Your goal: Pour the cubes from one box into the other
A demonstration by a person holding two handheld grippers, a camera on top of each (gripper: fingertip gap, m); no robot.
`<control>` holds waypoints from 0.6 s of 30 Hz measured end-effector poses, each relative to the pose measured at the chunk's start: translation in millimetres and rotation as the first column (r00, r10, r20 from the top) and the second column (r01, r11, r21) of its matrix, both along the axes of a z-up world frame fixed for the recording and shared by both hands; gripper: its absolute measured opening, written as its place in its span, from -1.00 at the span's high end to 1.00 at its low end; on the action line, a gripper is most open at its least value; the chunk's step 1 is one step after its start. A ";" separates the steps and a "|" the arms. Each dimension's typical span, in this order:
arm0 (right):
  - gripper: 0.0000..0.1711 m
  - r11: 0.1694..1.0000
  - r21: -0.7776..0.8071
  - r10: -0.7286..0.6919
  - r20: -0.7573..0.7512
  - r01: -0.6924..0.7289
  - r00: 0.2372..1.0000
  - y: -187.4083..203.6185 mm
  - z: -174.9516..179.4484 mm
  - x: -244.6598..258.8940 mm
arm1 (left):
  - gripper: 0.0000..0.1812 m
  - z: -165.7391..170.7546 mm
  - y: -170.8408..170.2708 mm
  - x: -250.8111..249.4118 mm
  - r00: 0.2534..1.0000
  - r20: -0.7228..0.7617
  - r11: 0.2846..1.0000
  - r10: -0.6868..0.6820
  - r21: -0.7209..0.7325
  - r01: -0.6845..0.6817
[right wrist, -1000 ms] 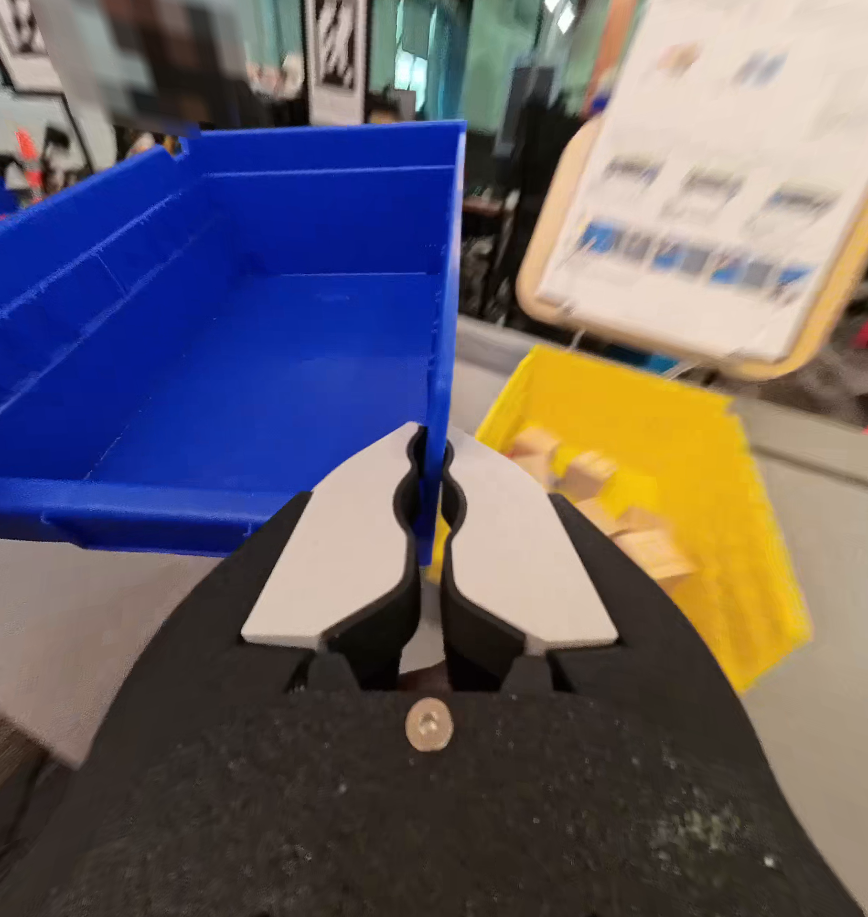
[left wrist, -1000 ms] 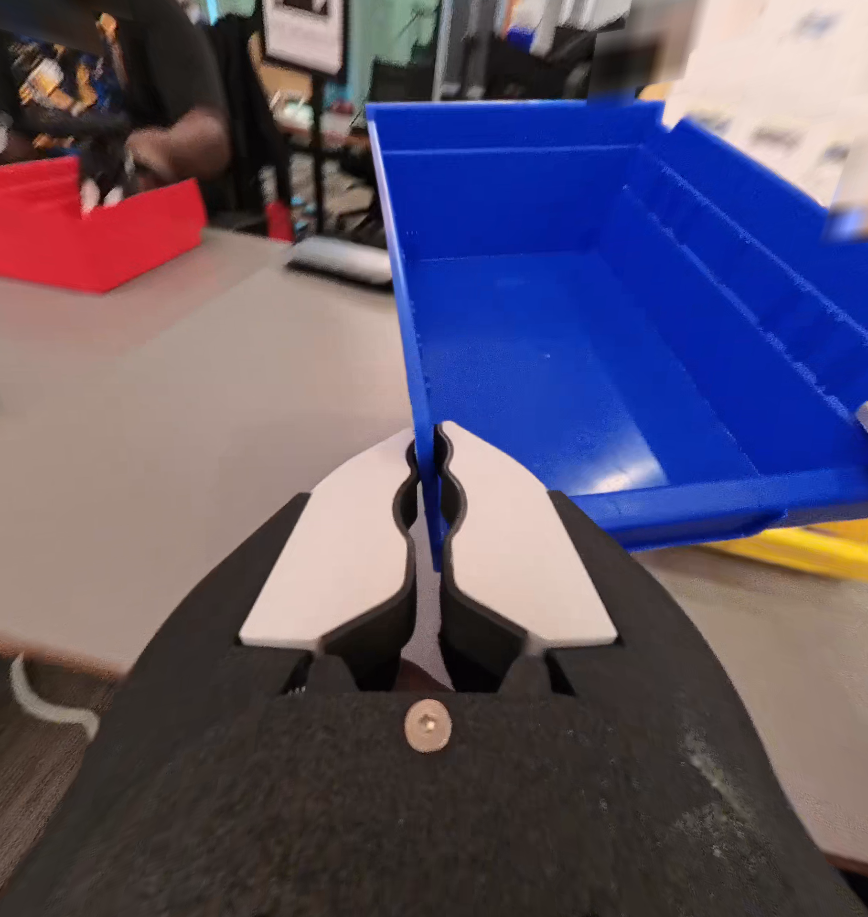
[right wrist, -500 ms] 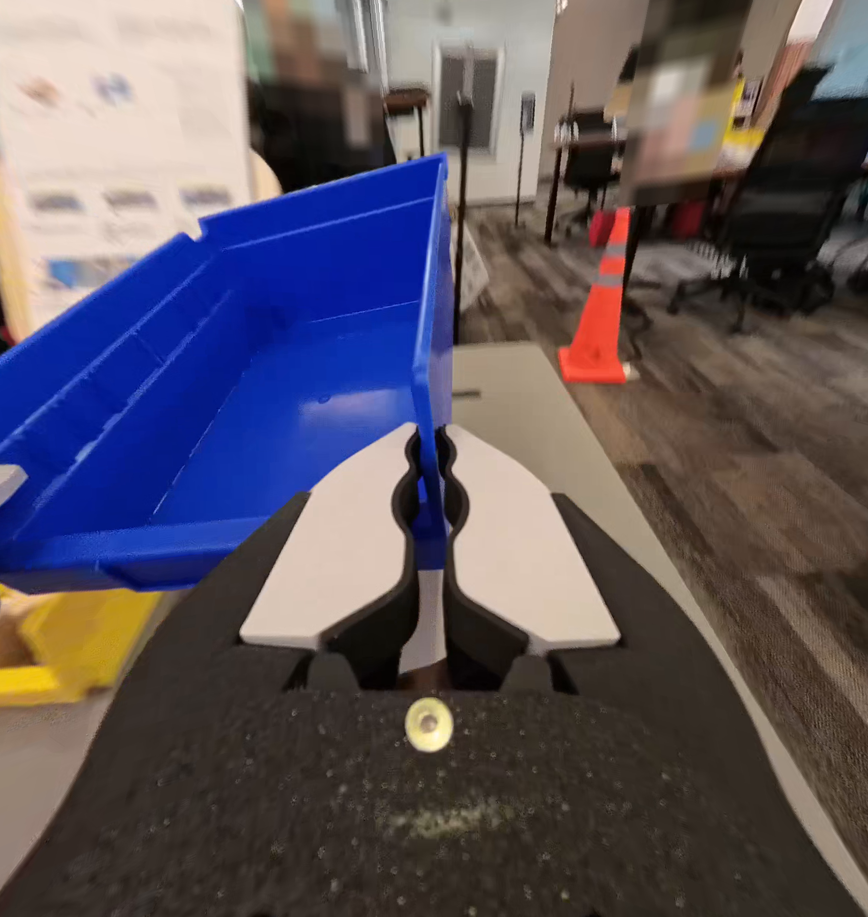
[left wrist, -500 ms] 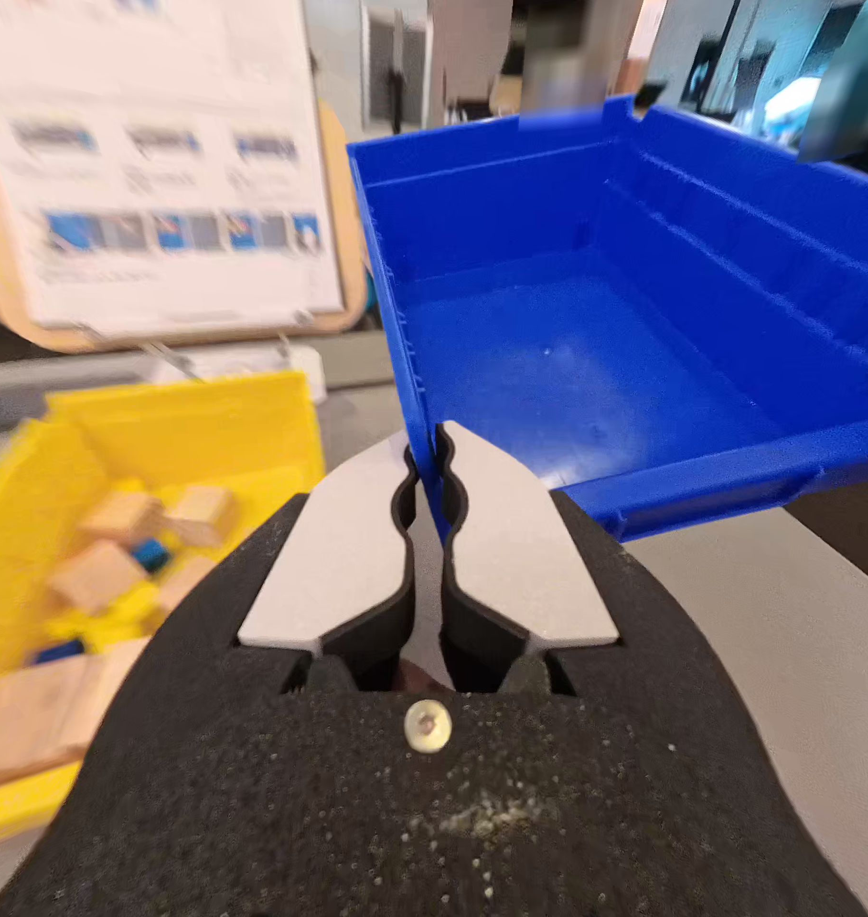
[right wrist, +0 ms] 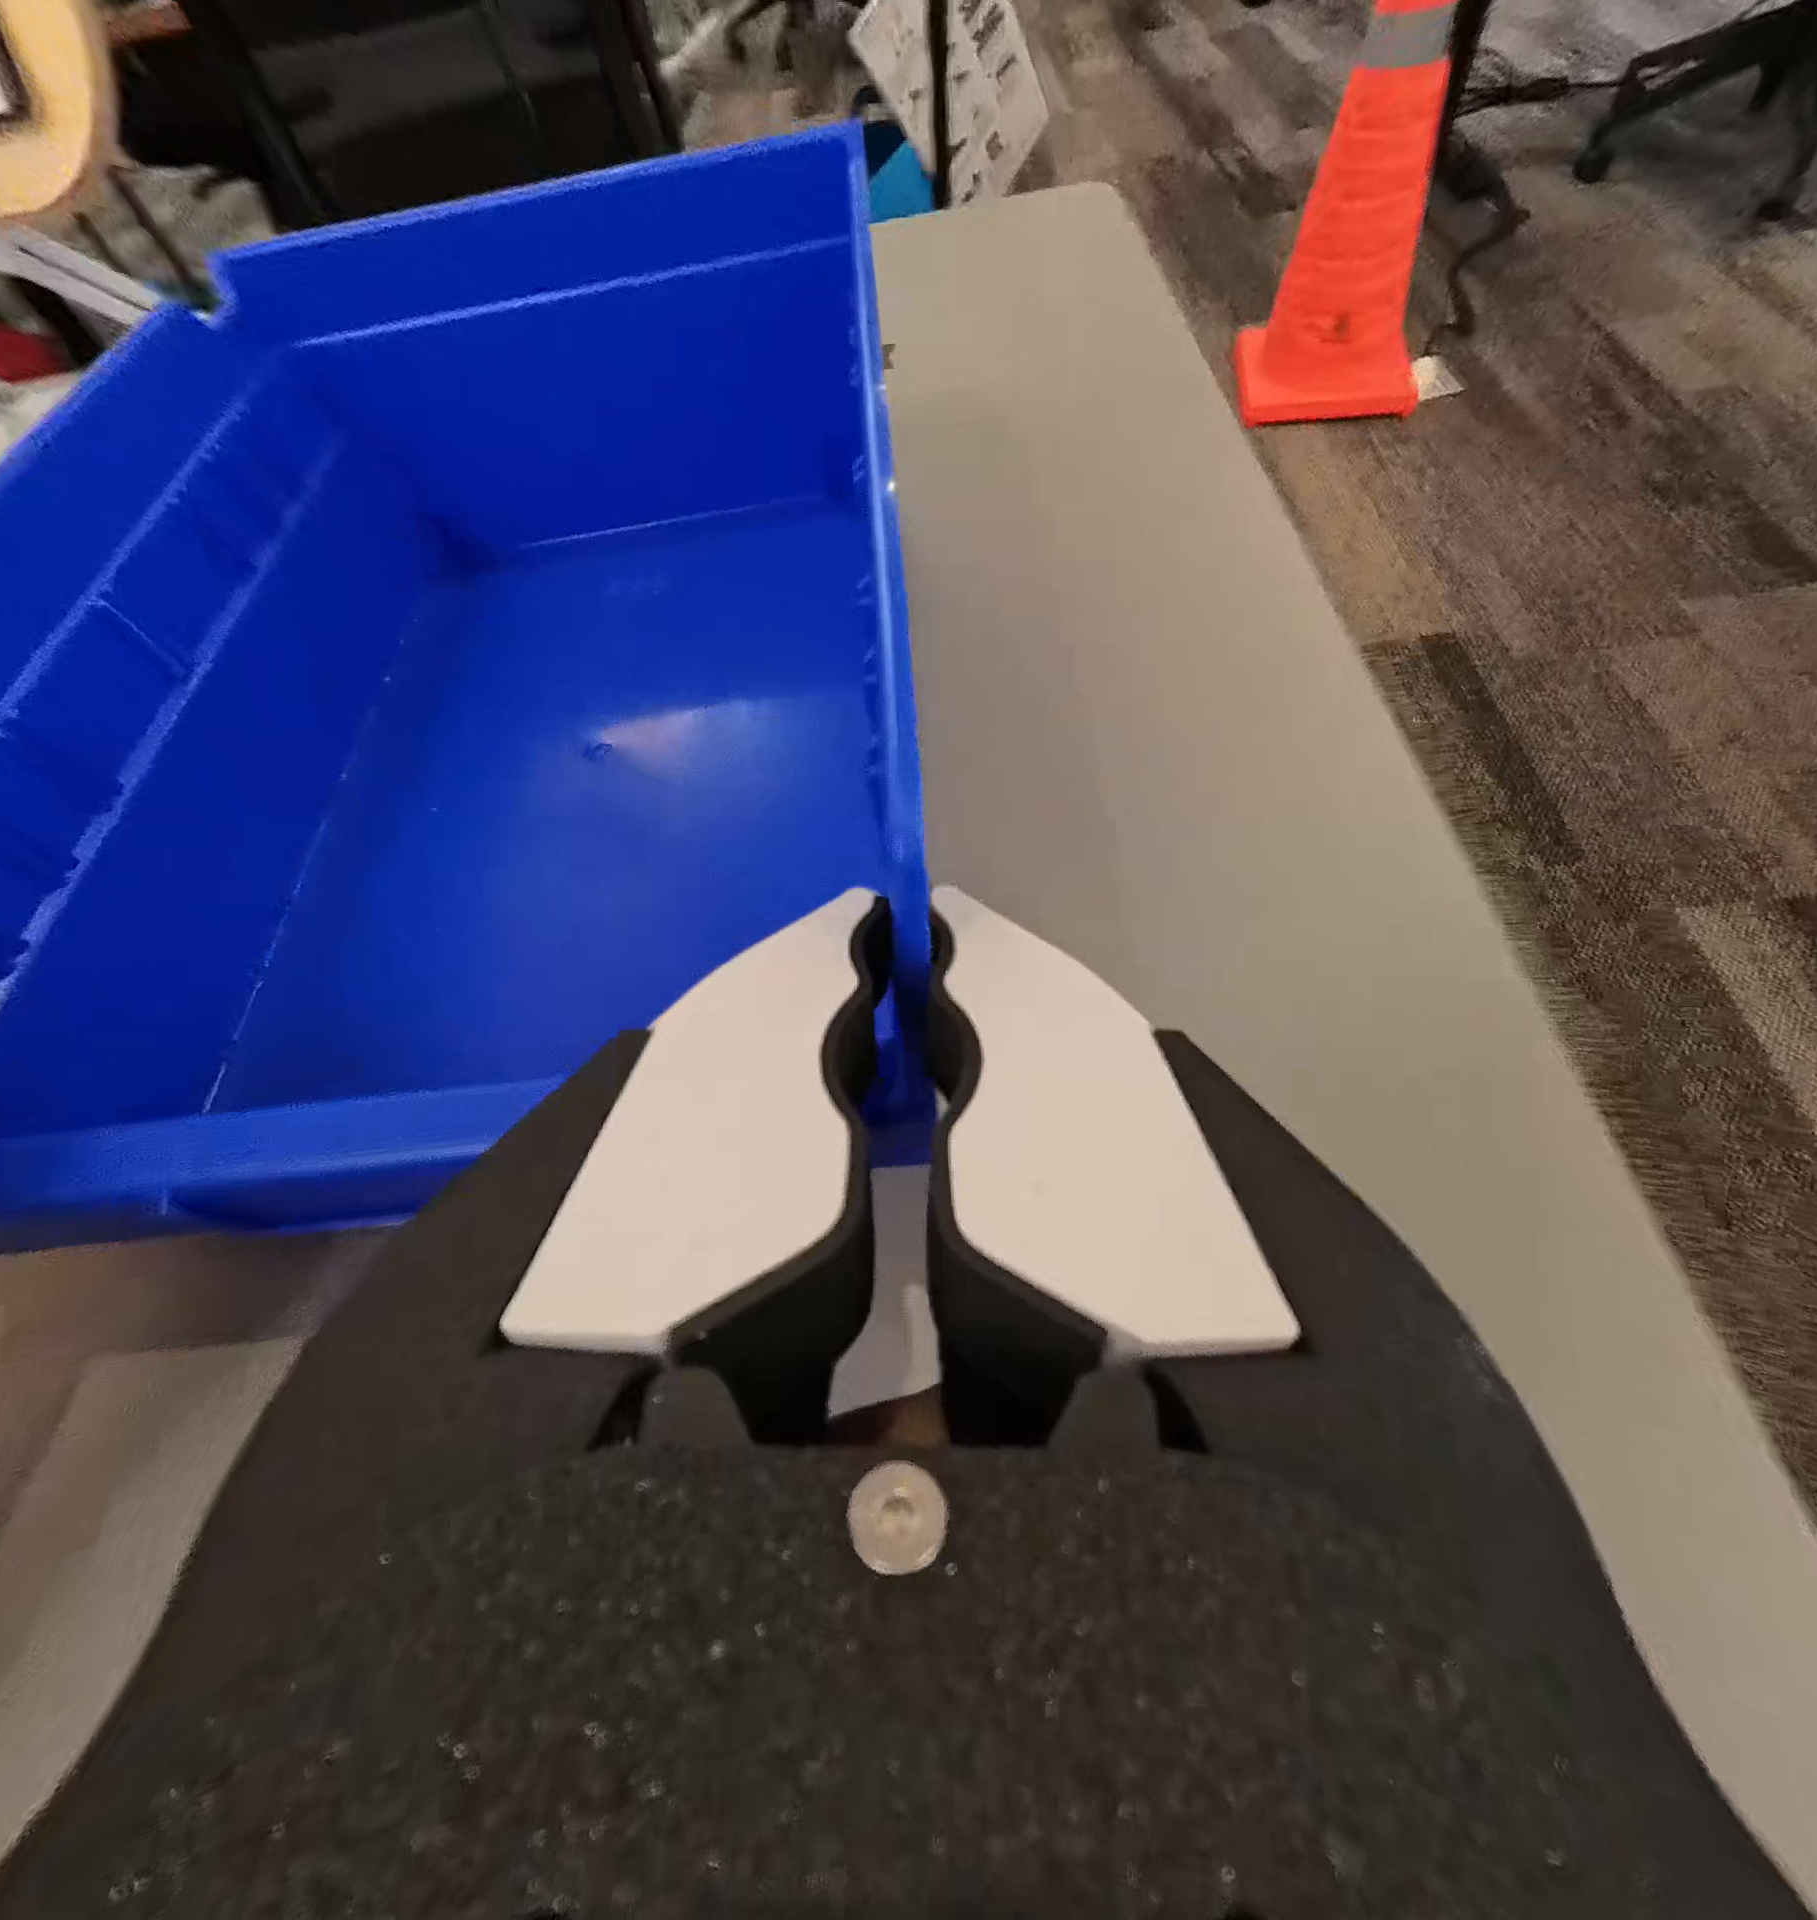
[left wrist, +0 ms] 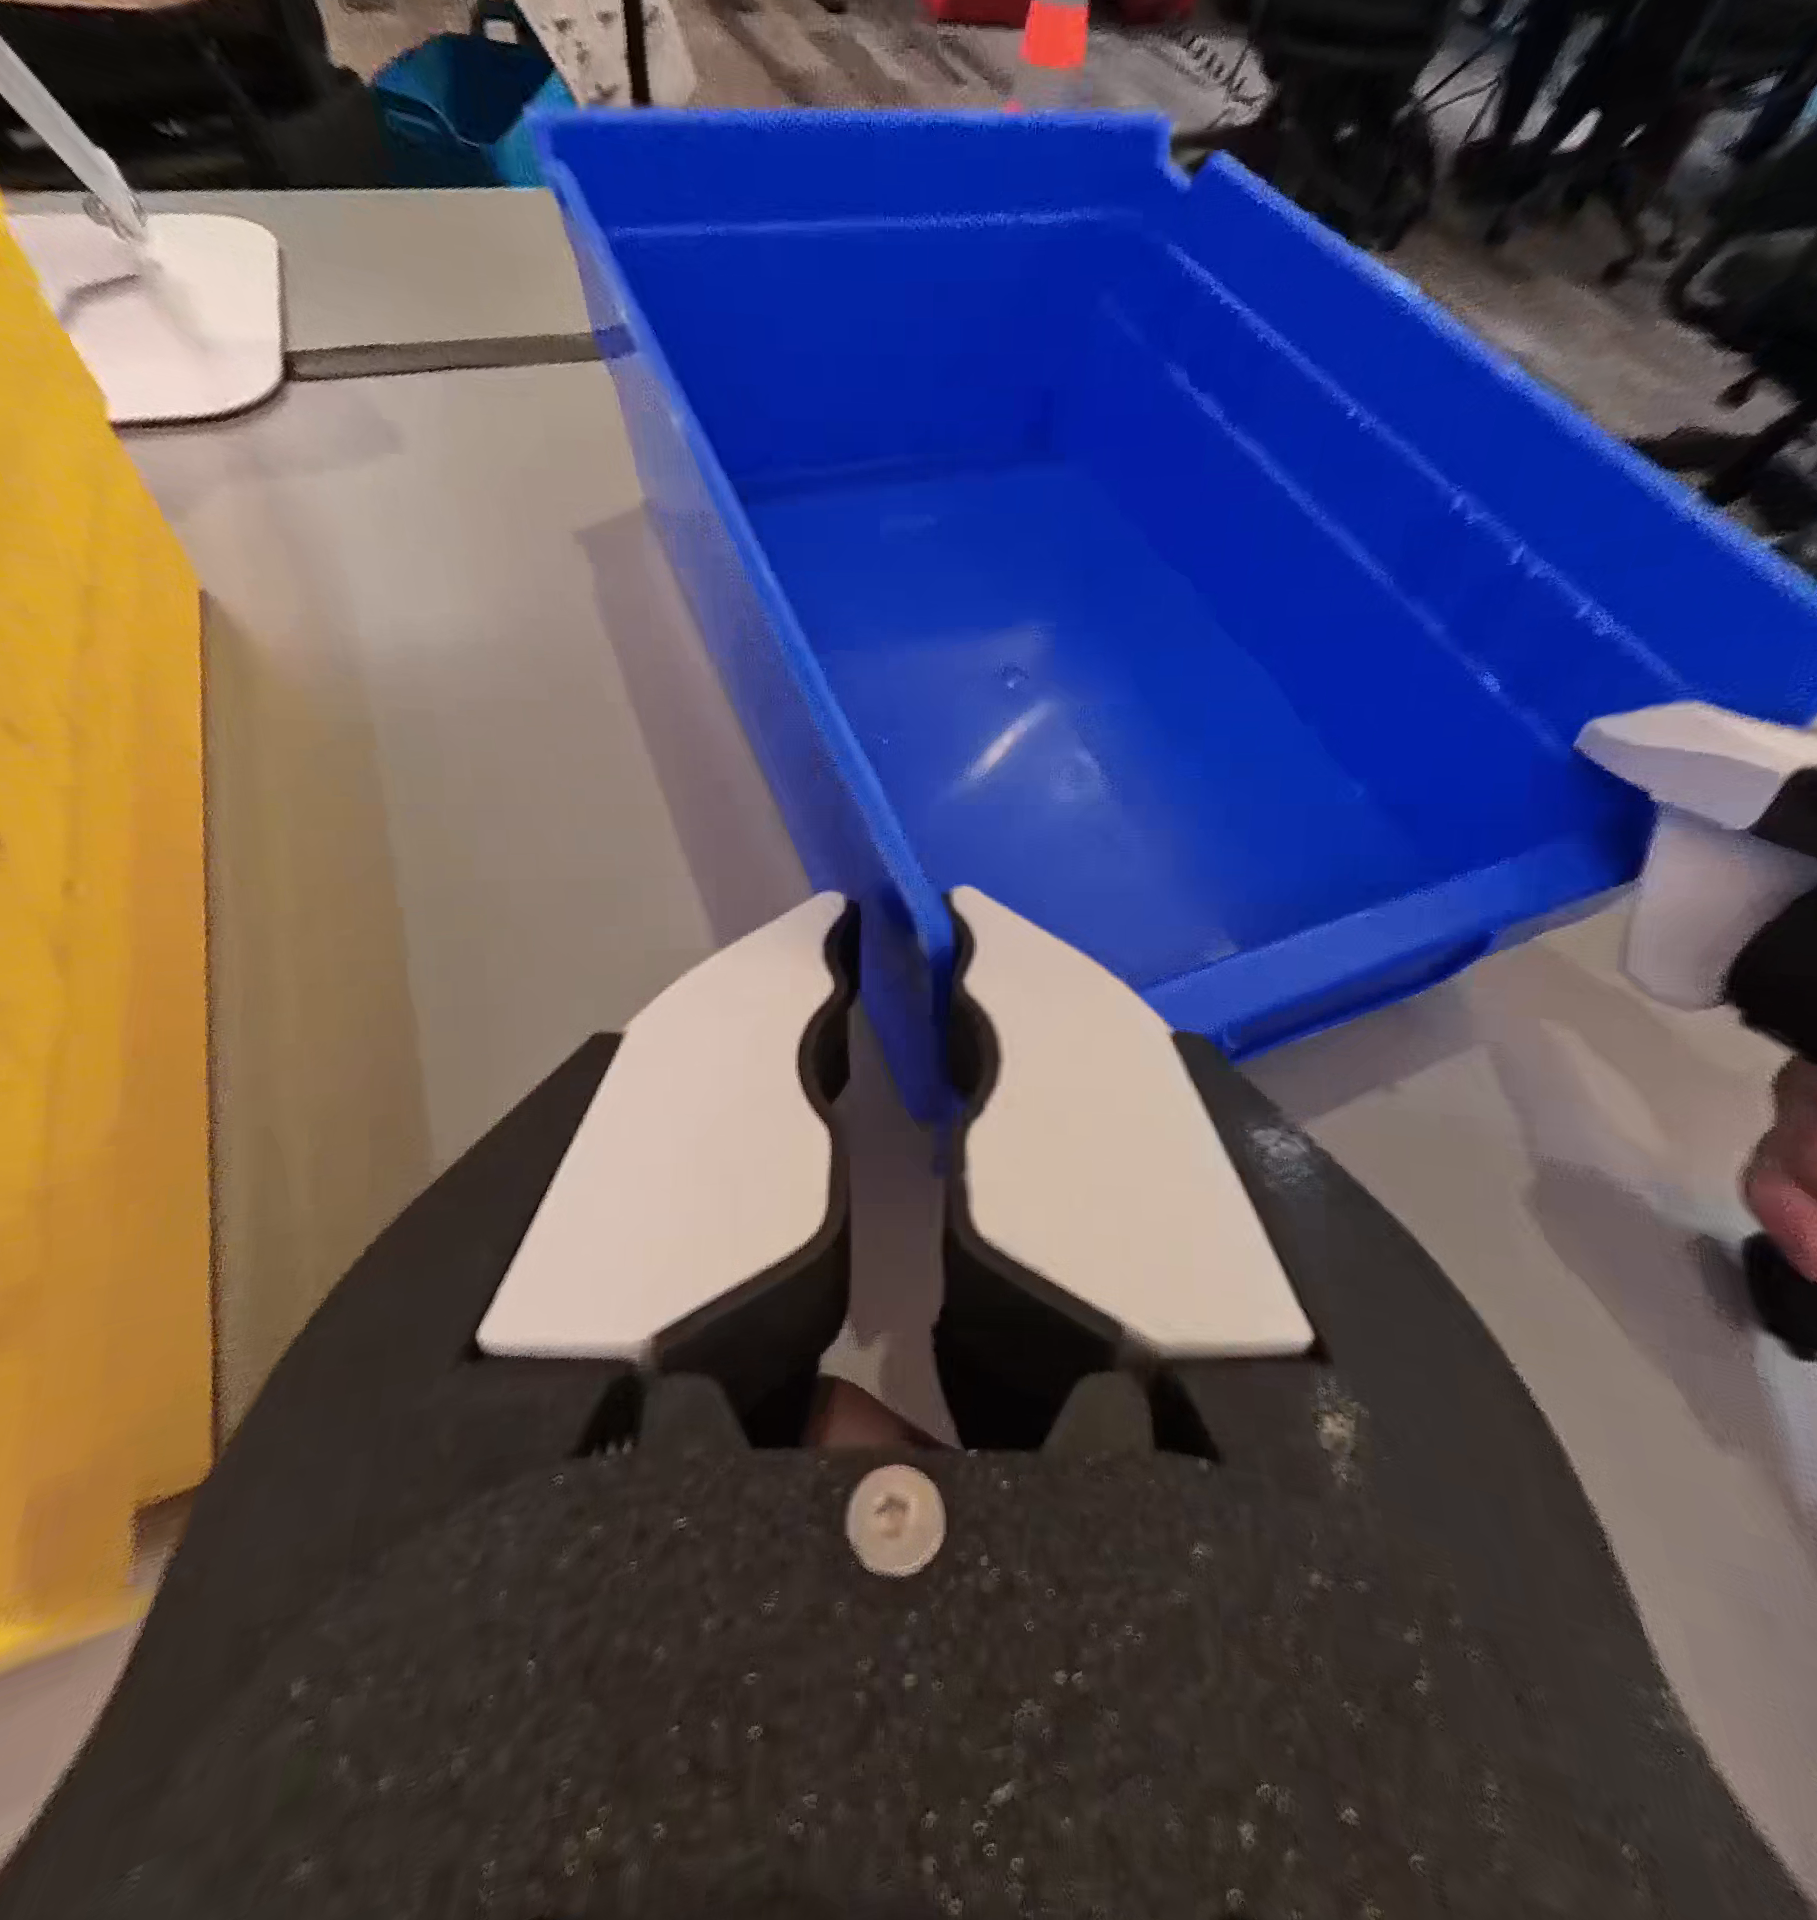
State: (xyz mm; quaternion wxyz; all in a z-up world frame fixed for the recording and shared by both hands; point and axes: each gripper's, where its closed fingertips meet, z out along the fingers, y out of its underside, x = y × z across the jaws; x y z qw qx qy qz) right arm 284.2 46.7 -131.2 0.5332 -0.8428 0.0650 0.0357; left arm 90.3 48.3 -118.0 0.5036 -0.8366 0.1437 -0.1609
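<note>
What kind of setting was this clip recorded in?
Probably an office or lab workspace: a grey table on patterned carpet, an orange traffic cone, and dark office chairs behind the blue box.

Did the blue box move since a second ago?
Yes. The blue box swung rightward, away from the yellow box, which now sits at the left edge of the left wrist view; a second ago it showed beneath the blue box's right corner.

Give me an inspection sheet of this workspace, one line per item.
Surface: grey table, bare to the right of the blue box.
Job's things: blue box empty; yellow box to its left, contents hidden.
Clutter: white stand base on the table.
Grippers: left gripper and right gripper each shut on a side wall of the blue box.
Cables: nothing seen.
Surroundings: orange cone on the floor.
</note>
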 end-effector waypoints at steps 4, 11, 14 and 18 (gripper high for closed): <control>0.68 0.976 0.170 -0.175 0.233 0.137 0.957 -23.7 67.7 20.4 | 0.67 65.2 -27.6 -48.1 0.986 0.148 0.990 -0.082 0.125 0.063; 0.57 0.907 0.334 0.195 0.213 -0.259 0.957 -33.9 150.9 -148.6 | 0.63 99.2 -38.5 -275.6 0.978 0.090 0.942 0.187 0.265 -0.205; 0.40 0.869 0.306 0.402 0.025 -0.390 0.915 -32.6 115.2 -265.2 | 0.51 66.3 -31.9 -335.5 0.958 0.024 0.929 0.285 0.240 -0.282; 0.30 0.930 0.073 0.347 0.147 -0.360 0.926 -20.5 32.0 -329.1 | 0.46 12.3 -18.0 -326.2 0.977 -0.106 0.977 0.187 0.125 -0.174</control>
